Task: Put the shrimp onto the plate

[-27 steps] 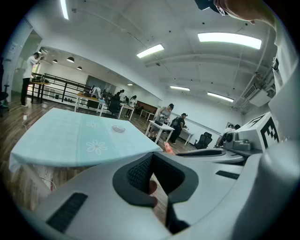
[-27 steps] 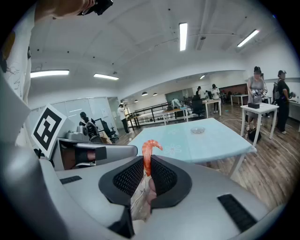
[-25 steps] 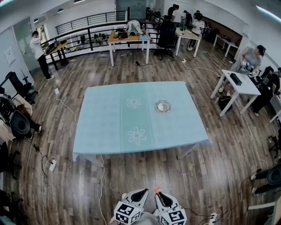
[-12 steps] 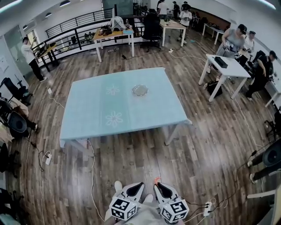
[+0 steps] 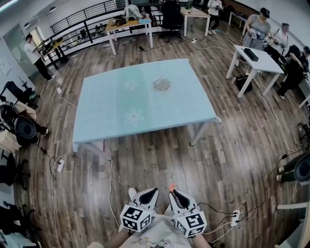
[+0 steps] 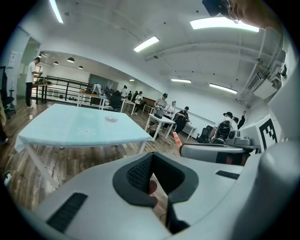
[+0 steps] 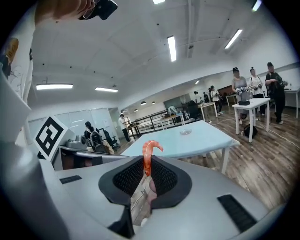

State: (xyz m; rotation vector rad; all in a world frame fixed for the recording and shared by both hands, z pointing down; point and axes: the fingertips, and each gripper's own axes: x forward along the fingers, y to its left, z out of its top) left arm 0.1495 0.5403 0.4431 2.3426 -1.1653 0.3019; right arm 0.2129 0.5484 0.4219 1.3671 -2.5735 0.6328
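Fingers of R gripper (image 7: pixel 148 161) clamp 1 shrimp (image 7: pixel 147 153), L gripper (image 5: pixel 151 193) closed, empty; 1 plate (image 5: pixel 162 84) on table (image 5: pixel 116 118).

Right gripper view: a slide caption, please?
Right gripper holding an orange shrimp upright, with the blue table and plate ahead.

Open office: desks (image 5: pixel 255 62), chairs (image 5: pixel 170 13)
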